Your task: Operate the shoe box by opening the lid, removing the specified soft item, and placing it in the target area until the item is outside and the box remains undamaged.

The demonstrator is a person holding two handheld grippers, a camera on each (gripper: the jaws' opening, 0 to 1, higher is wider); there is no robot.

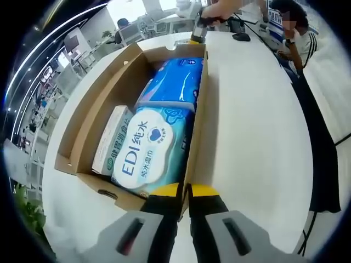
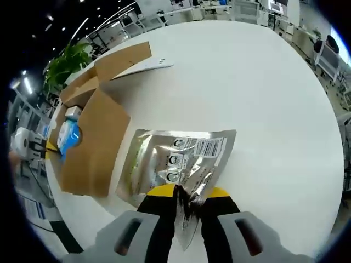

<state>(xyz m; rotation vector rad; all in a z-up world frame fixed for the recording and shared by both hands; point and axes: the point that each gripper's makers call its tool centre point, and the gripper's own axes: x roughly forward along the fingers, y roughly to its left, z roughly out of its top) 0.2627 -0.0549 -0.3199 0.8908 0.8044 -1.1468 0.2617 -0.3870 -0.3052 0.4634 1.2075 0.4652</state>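
right gripper (image 2: 188,193) jaws clamped on silver foil pouch (image 2: 178,159), out beside the shoe box (image 2: 93,145) over mid-table (image 2: 263,82). left gripper (image 1: 185,192) pinches the box wall. lower pouch flat, then release; keep box steady.

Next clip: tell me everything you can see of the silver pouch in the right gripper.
The silver pouch is a flat, shiny foil-looking bag, roughly rectangular and creased, with a white barcode label and a column of small round printed marks on the upper face. The right gripper is shut on its near edge, which crumples between the yellow-tipped jaws. The pouch is out of the cardboard box, beside it, spread low over the white table; whether its far end rests on the table cannot be told.
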